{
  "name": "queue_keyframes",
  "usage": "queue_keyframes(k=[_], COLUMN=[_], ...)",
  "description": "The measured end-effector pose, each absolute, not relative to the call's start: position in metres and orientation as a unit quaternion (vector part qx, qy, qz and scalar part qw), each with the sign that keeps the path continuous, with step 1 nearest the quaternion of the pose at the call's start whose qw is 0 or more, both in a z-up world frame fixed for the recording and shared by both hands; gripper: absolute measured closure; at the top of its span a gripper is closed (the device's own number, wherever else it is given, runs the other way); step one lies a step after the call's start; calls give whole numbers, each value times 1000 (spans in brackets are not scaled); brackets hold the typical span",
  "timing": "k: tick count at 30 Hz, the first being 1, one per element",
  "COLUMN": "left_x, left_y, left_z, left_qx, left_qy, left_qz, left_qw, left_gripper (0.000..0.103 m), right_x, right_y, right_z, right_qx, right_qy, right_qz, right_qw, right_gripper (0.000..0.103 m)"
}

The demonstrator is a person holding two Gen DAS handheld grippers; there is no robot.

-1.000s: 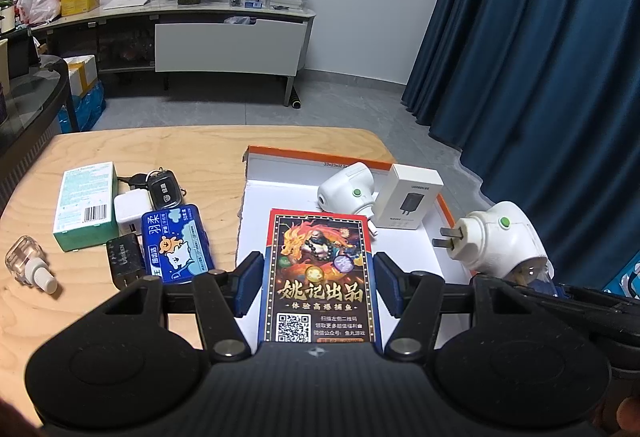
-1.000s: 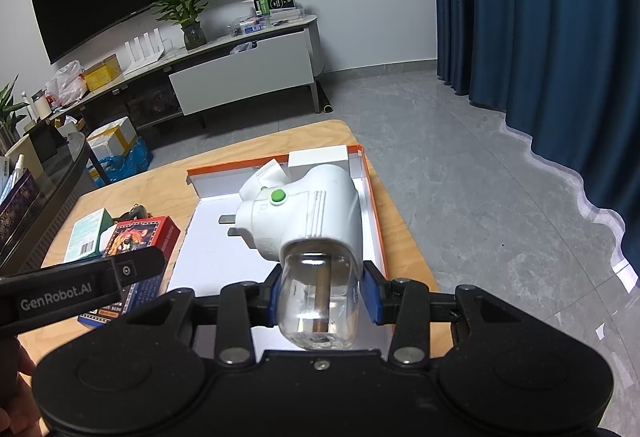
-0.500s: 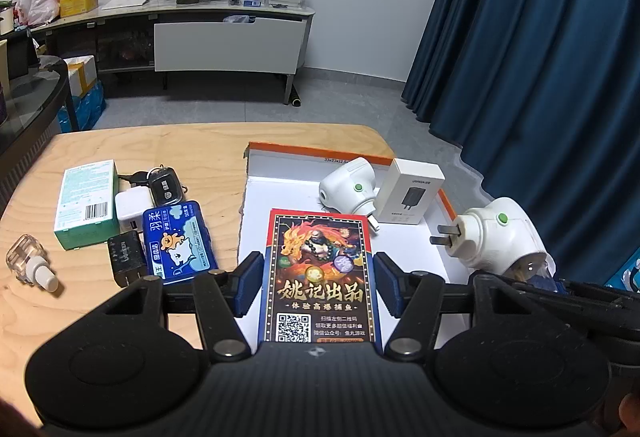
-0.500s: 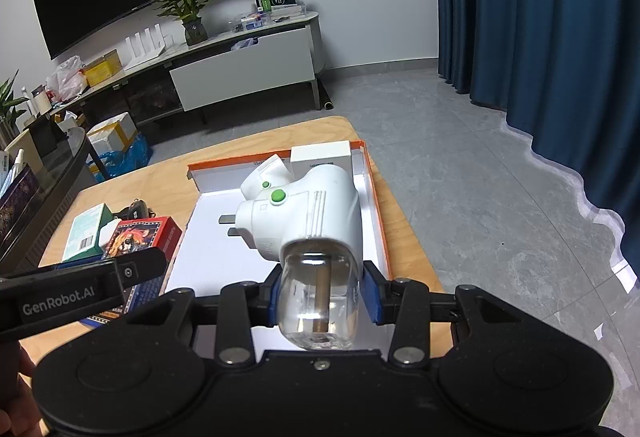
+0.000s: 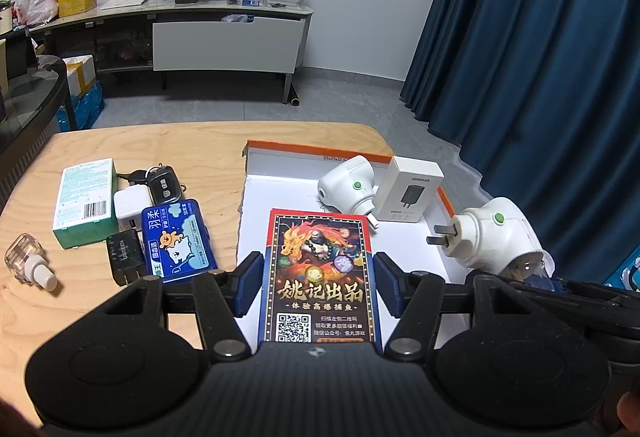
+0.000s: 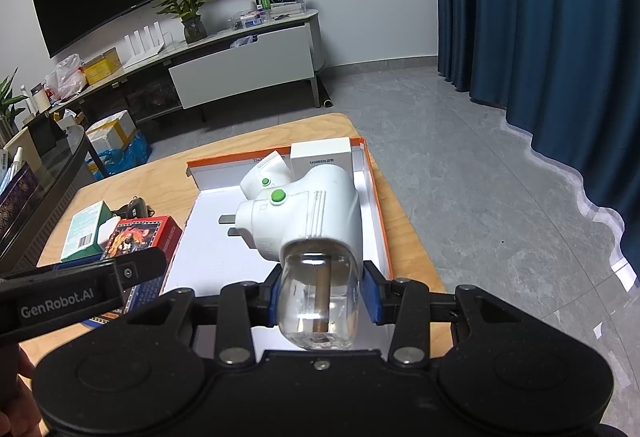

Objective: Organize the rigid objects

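Observation:
My left gripper [image 5: 318, 277] is shut on a red playing-card box [image 5: 320, 245], its blue pads pressed on the long sides. The box is over the near part of a white tray with an orange rim [image 5: 280, 197]; I cannot tell if it touches the tray. My right gripper [image 6: 320, 293] is shut on the clear bottle [image 6: 318, 301] of a white plug-in vaporizer [image 6: 308, 213], held over the tray's right side with its prongs pointing left. A second white vaporizer [image 5: 348, 185] and a white charger box [image 5: 410, 191] lie at the tray's far end.
On the wooden table left of the tray lie a green-white box [image 5: 82, 203], a white charger cube [image 5: 130, 203], a key fob [image 5: 162, 183], a blue tissue pack [image 5: 176, 241], a black charger [image 5: 124, 257] and a small clear bottle [image 5: 26, 263]. The table's right edge runs just past the tray.

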State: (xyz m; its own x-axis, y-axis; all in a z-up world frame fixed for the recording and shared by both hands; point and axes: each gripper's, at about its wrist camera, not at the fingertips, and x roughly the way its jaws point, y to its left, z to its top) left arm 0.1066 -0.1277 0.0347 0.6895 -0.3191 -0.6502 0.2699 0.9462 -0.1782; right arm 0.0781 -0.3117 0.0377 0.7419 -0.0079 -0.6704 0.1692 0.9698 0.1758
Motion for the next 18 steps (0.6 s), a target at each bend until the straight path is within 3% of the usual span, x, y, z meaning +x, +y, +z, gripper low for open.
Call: queue_keyframes(k=[18], left_x=[106], left_y=[-127], left_z=[34], left_qx=[-36], left_qy=[360], left_qz=[-161], left_qw=[918], left_gripper=[42], right_x=[79], right_y=[-311], right_z=[39], right_qx=[112], right_qy=[356], right_qz=[-46], right_qw=[927], right_gripper=[55])
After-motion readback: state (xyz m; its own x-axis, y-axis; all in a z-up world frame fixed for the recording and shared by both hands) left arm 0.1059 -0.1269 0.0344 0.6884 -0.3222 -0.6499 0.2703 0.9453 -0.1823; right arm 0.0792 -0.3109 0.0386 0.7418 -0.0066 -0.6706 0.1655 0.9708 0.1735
